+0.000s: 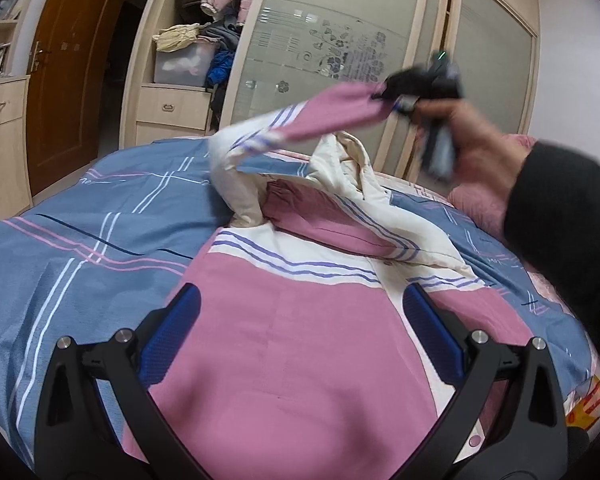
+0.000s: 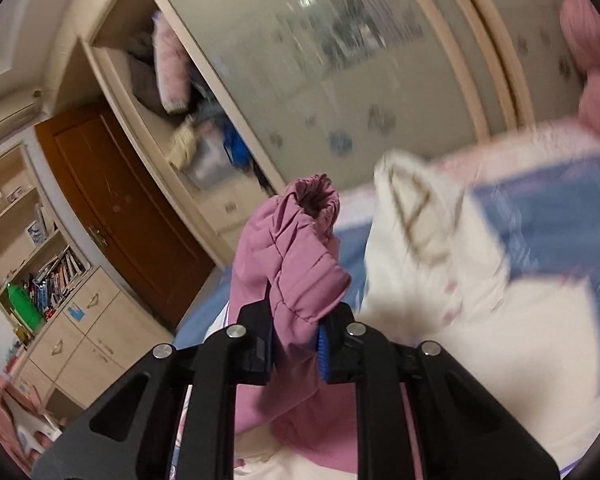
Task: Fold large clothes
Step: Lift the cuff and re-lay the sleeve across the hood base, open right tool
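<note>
Jacket (image 1: pixel 292 340) spread beneath my open left gripper (image 1: pixel 300 332); my right gripper (image 2: pixel 296 340) pinches the pink sleeve (image 2: pixel 296 248), lifted for folding; next, lay it across the body.

plaid bedspread (image 1: pixel 60 248); wardrobe (image 1: pixel 332 52); brown door (image 1: pixel 68 72)

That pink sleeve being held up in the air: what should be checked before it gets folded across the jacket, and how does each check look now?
1. Right gripper clamped on the sleeve: ok, pink cuff sits between its pads.
2. Left gripper free: ok, open above the jacket, holding nothing.
3. Jacket body flat on the bed: ok near the hem, lumpy at the white hood.
4. Sleeve untwisted: cannot tell, the right wrist view is blurred.
5. Landing area on the jacket clear: ok.
</note>
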Available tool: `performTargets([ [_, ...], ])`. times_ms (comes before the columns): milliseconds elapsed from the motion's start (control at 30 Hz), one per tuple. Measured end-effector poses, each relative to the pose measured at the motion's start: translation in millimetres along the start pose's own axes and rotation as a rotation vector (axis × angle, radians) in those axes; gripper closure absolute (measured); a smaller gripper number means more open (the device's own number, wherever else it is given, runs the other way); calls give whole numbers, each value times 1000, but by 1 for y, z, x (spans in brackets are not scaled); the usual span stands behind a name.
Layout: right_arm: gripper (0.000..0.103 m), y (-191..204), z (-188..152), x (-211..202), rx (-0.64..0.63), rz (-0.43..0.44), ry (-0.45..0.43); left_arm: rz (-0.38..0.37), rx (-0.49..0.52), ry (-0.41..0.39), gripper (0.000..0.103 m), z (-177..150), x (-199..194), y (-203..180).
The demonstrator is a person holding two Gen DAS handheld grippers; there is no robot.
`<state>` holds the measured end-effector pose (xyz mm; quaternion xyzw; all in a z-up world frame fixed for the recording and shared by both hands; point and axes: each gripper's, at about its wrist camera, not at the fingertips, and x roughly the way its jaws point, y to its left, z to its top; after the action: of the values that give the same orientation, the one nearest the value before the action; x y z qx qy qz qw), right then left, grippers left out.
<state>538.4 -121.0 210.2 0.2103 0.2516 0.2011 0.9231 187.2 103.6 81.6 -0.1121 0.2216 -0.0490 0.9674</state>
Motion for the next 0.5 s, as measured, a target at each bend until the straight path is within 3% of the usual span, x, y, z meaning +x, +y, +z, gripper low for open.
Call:
performTargets([
  [100,87,-21,18,-44,-30,-63,-52,-11,12,4,2,-2,1,-6],
  [233,87,-76,3,-77,0,-190,-53,-18,29,9,2,-4,3,-11],
  [433,85,-178,-79,-72,89,-372,91,-20,56,23,2,-7,7,-18],
  [500,77,-200,-106,-65,127,-415,120,-16,66,31,2,-9,10,-20],
])
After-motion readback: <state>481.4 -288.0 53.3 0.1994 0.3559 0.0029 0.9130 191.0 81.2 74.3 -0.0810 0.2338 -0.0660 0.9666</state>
